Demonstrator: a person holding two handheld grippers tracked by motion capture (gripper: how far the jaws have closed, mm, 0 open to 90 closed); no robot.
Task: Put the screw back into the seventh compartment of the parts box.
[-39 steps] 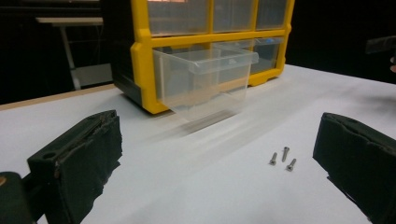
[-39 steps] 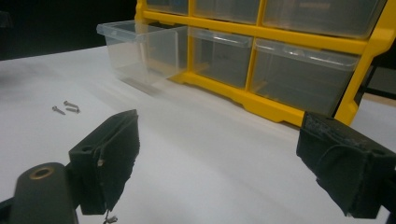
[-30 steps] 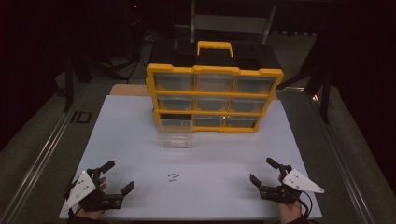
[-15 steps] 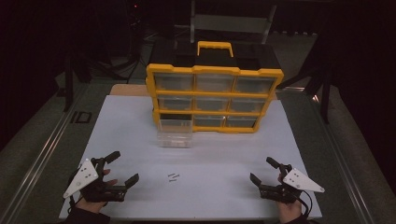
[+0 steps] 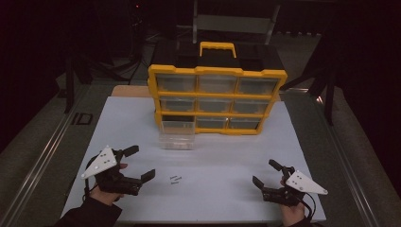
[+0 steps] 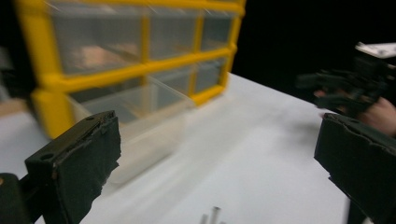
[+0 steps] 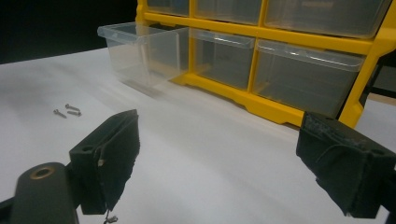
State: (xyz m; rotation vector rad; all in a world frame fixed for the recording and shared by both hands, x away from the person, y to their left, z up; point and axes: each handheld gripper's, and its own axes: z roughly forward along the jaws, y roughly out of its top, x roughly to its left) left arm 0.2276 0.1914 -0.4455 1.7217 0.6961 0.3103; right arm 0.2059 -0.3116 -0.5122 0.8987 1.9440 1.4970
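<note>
Left gripper (image 5: 140, 163): jaws spread wide, holding nothing, aimed at the screws from their left.
Right gripper (image 5: 268, 173): also wide and empty, well apart at the table's right.
Screws (image 5: 175, 179): two small ones side by side on the white table (image 5: 227, 156), between the grippers, nearer the left.
Axis: lying flat, long axes roughly left-right across the table; which end is the head is too small to tell.
Clear drawer (image 5: 177, 137): pulled out before the yellow organizer (image 5: 217, 97).
Risk: thin, round screws could roll or skid away if one jaw touches first.
</note>
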